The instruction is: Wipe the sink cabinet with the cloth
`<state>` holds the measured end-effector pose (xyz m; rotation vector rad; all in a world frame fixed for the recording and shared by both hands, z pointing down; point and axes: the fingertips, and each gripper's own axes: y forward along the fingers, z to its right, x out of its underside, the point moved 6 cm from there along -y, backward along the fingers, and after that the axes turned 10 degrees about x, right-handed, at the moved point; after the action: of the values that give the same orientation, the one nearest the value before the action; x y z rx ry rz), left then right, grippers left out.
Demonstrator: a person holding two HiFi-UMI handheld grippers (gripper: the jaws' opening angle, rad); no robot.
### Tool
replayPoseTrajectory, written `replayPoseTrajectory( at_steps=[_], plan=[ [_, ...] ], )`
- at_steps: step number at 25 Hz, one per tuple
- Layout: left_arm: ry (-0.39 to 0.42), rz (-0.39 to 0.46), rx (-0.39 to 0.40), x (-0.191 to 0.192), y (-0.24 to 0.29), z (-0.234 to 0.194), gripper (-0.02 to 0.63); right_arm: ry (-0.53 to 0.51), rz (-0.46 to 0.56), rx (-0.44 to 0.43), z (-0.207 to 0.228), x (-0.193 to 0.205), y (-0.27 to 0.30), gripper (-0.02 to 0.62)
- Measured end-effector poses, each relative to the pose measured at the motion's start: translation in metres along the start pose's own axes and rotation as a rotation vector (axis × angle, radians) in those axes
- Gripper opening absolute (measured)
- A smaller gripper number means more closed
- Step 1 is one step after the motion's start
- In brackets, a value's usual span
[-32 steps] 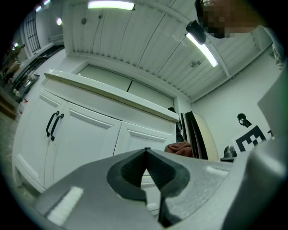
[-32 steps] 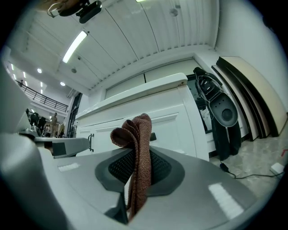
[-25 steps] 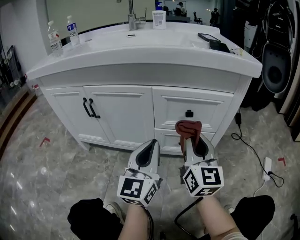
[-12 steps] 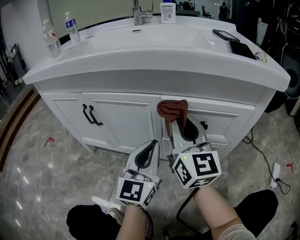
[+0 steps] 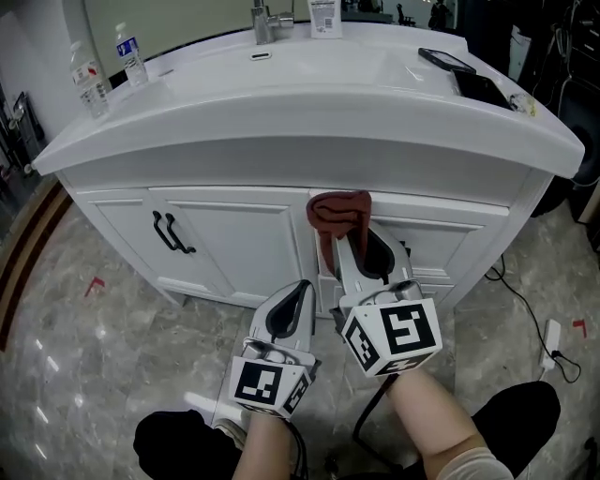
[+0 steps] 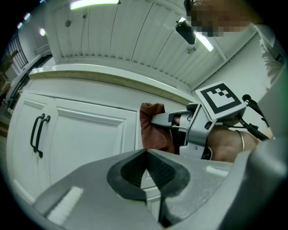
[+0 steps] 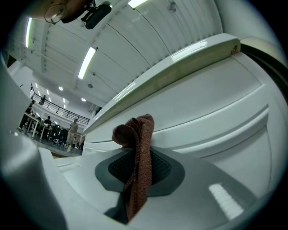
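Pinching cloth [image 5: 337,212], right gripper [image 5: 349,244] partly hides cabinet drawer [image 5: 452,246]

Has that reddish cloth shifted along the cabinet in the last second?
Yes. The cloth in the right hand-held gripper has gone up, from the top drawer's lower edge to its upper left corner, just under the countertop.

Glossy grey marble floor [image 5: 75,375] beneath ceiling strip lights [image 7: 87,62].

White sink desk [image 5: 281,108]: water bottle [image 5: 90,80] and second bottle [image 5: 129,56] near back-left corner. Faucet [image 5: 262,23] and white carton [image 5: 324,17] at back edge, phone [image 5: 446,60] and black flat item [image 5: 480,86] near right edge.
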<state>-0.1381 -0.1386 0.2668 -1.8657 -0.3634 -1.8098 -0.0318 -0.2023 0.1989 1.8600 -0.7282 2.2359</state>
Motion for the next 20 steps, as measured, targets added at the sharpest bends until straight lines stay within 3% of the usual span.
replayPoseTrajectory(
  at_steps=[20],
  plan=[
    [-0.063,0.006,0.115,0.017,0.031,0.057,0.000,-0.102,0.003,0.187,0.083,-0.020,-0.048,0.087]
  ],
)
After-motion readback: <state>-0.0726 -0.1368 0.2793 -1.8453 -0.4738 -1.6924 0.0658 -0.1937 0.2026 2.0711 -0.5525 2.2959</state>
